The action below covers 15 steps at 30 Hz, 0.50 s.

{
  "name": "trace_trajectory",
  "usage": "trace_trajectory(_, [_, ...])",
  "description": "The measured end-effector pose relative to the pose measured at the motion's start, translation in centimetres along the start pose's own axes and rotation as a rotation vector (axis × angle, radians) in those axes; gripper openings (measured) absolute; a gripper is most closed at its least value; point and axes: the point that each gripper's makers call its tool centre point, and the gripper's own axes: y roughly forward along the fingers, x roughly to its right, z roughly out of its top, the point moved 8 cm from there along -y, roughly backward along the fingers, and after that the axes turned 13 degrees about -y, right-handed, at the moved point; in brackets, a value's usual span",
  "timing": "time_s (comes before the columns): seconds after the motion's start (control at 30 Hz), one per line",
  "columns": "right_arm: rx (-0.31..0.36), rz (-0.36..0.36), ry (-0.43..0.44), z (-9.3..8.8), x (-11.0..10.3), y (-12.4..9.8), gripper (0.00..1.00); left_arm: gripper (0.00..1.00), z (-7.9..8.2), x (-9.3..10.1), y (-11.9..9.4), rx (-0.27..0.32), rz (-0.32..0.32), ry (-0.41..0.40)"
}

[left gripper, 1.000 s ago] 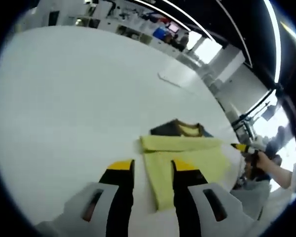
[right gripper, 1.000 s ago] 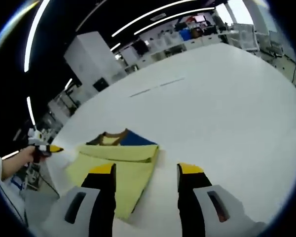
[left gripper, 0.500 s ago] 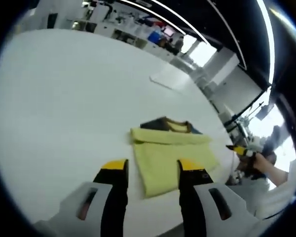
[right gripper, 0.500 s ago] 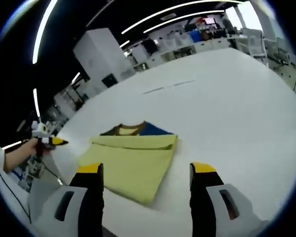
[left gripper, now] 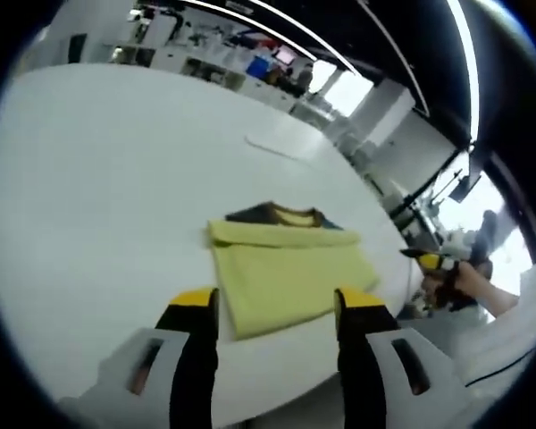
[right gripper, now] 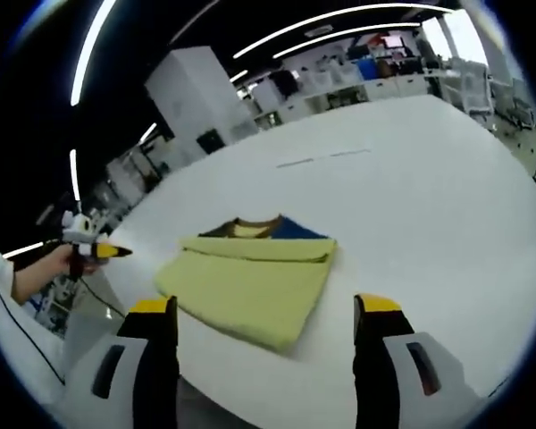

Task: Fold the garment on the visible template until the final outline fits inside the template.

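Note:
A folded yellow garment [left gripper: 281,273] with a dark collar and a blue patch at its far edge lies flat on the white table [left gripper: 107,179]. In the right gripper view the same garment [right gripper: 248,281] sits between and beyond the jaws. My left gripper [left gripper: 277,304] is open, held above the garment's near edge with nothing between its fingers. My right gripper [right gripper: 263,313] is also open and empty, raised off the near edge of the cloth. The other gripper [left gripper: 427,261] shows at the right of the left gripper view, held in a hand [left gripper: 469,281].
A thin pale sheet or line [left gripper: 272,147] lies farther back on the table; it shows as a faint mark [right gripper: 326,158] in the right gripper view. The table edge [right gripper: 277,393] runs just under my right jaws. Shelves and benches stand in the far background.
Both grippers have drawn back and up from the garment; their jaws now stand wider apart. The garment lies still, folded as before.

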Motion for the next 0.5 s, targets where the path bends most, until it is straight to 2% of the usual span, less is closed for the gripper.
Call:
trace_trajectory(0.3, [-0.030, 0.041, -0.073, 0.1, -1.7, -1.2, 0.89, 0.64, -2.0, 1.3, 0.1, -0.059, -0.042, 0.030])
trace_trajectory(0.5, [-0.033, 0.052, -0.107, 0.1, -2.4, -1.9, 0.95, 0.68, -2.6, 2.0, 0.1, -0.089, -0.059, 0.035])
